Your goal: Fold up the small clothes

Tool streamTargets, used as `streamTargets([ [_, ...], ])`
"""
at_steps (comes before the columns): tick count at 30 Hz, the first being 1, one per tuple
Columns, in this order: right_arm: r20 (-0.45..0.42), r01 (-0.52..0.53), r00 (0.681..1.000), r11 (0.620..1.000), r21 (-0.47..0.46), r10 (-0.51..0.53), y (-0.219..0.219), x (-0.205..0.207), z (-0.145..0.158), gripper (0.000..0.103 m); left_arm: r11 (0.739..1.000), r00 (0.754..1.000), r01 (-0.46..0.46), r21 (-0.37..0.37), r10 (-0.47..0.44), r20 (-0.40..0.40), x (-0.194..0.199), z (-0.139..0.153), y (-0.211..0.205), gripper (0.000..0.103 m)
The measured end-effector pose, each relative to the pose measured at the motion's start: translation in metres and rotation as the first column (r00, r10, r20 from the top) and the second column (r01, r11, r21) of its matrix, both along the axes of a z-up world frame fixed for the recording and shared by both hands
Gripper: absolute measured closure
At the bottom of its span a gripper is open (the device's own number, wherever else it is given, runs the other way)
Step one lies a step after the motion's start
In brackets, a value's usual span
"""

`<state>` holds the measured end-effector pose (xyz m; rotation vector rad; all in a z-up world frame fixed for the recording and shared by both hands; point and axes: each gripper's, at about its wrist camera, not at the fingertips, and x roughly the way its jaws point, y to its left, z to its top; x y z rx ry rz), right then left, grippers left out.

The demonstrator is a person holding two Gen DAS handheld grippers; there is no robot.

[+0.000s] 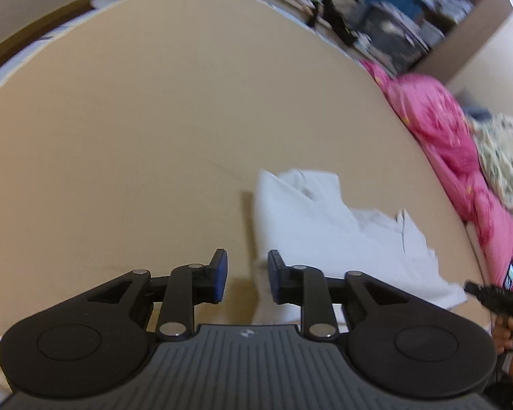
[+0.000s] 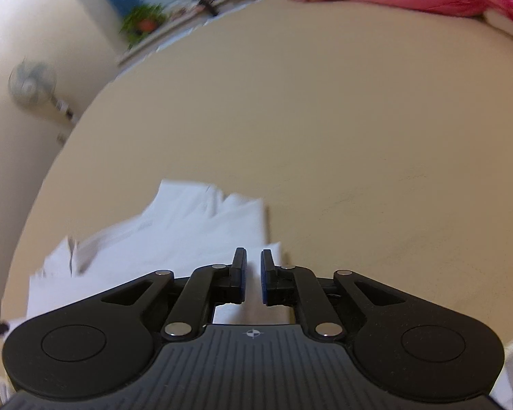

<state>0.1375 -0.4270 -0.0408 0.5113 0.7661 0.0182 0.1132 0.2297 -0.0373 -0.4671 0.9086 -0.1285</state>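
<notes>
Ahead of my left hand-held gripper [image 1: 247, 276] and right hand-held gripper [image 2: 253, 275], both parted and empty, the white garment [image 1: 325, 225] is lying rumpled, risking a crooked fold.

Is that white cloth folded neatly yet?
Not neatly. The white cloth lies rumpled on the tan bed, layers overlapping and edges ragged.

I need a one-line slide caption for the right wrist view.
Right gripper, fingers slightly apart and empty, above a crumpled white cloth garment on the beige bed sheet.
</notes>
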Motion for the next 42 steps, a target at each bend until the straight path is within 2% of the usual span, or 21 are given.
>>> streamTargets([
  [1, 0.006, 0.027, 1.0, 1.0, -0.001, -0.027, -0.008, -0.004, 0.001, 0.091, 1.0, 1.0, -0.018, 0.0, 0.018, -0.004, -0.003, 0.002, 0.007, 0.065],
  [3, 0.008, 0.057, 0.998, 0.998, -0.008, -0.057, -0.019, -0.013, 0.003, 0.09, 0.999, 0.999, -0.046, 0.002, 0.046, -0.028, -0.011, 0.001, 0.021, 0.064],
  [5, 0.004, 0.032, 0.999, 0.999, -0.016, -0.031, -0.025, -0.018, 0.001, 0.09, 0.999, 0.996, -0.05, 0.01, 0.051, -0.066, -0.015, -0.002, 0.03, 0.064],
  [7, -0.015, -0.053, 0.998, 0.998, -0.019, 0.053, -0.023, -0.021, -0.002, 0.083, 0.999, 0.995, -0.027, 0.03, 0.029, -0.091, -0.018, -0.004, 0.03, 0.063],
  [8, -0.03, -0.1, 0.995, 0.995, -0.02, 0.099, -0.02, -0.023, -0.004, 0.076, 0.999, 0.995, -0.004, 0.04, 0.008, -0.097, -0.02, -0.005, 0.028, 0.062],
  [9, -0.047, -0.149, 0.988, 0.988, -0.036, 0.147, -0.014, -0.024, -0.008, 0.074, 0.999, 0.995, 0.018, 0.045, -0.014, -0.099, -0.019, -0.004, 0.025, 0.061],
  [12, -0.077, -0.246, 0.968, 0.961, -0.128, 0.238, 0.003, -0.029, -0.012, 0.074, 0.992, 0.99, 0.115, 0.047, -0.111, -0.09, -0.019, -0.004, 0.01, 0.049],
  [14, -0.095, -0.288, 0.956, 0.948, -0.136, 0.277, 0.012, -0.028, -0.015, 0.074, 0.983, 0.981, 0.178, 0.054, -0.173, -0.083, -0.018, -0.004, -0.003, 0.048],
  [17, -0.116, -0.346, 0.936, 0.928, -0.137, 0.332, 0.025, -0.023, -0.02, 0.074, 0.954, 0.959, 0.274, 0.119, -0.261, -0.114, -0.014, -0.009, -0.028, 0.048],
  [20, -0.131, -0.376, 0.925, 0.908, -0.187, 0.356, 0.04, -0.017, -0.022, 0.074, 0.928, 0.951, 0.305, 0.217, -0.282, -0.13, -0.01, -0.012, -0.046, 0.048],
  [25, -0.109, -0.327, 0.944, 0.92, -0.216, 0.31, 0.048, 0.003, -0.018, 0.074, 0.927, 0.963, 0.27, 0.261, -0.264, -0.059, 0.006, -0.005, -0.06, 0.048],
  [29, -0.073, -0.254, 0.967, 0.944, -0.212, 0.244, 0.048, 0.02, -0.012, 0.074, 0.943, 0.976, 0.21, 0.259, -0.216, -0.006, 0.028, 0.0, -0.069, 0.048],
  [31, -0.062, -0.219, 0.975, 0.955, -0.198, 0.211, 0.047, 0.03, -0.011, 0.074, 0.957, 0.988, 0.138, 0.254, -0.151, 0.035, 0.04, 0.006, -0.066, 0.048],
  [32, -0.053, -0.193, 0.981, 0.964, -0.185, 0.186, 0.046, 0.035, -0.011, 0.074, 0.971, 0.994, 0.082, 0.226, -0.097, 0.053, 0.045, 0.008, -0.06, 0.048],
  [34, -0.02, -0.106, 0.994, 0.987, -0.123, 0.105, 0.035, 0.041, -0.009, 0.073, 0.991, 0.997, -0.041, 0.123, 0.033, 0.066, 0.047, 0.011, -0.036, 0.048],
  [35, -0.001, -0.044, 0.999, 0.997, -0.064, 0.044, 0.025, 0.043, -0.008, 0.073, 0.993, 0.994, -0.088, 0.081, 0.082, 0.066, 0.047, 0.011, -0.027, 0.048],
  [36, 0.007, 0.001, 1.0, 1.0, -0.001, -0.001, 0.016, 0.044, -0.008, 0.068, 0.992, 0.992, -0.111, 0.055, 0.108, 0.064, 0.045, 0.011, -0.02, 0.048],
  [38, 0.005, 0.045, 0.999, 0.995, 0.086, -0.046, 0.004, 0.045, -0.01, 0.064, 0.994, 0.993, -0.104, 0.035, 0.102, 0.059, 0.043, 0.012, -0.014, 0.048],
  [42, 0.031, 0.021, 0.999, 0.997, 0.08, -0.024, 0.003, 0.039, -0.003, 0.064, 0.998, 0.999, 0.008, 0.062, -0.011, 0.046, 0.038, 0.012, -0.023, 0.048],
])
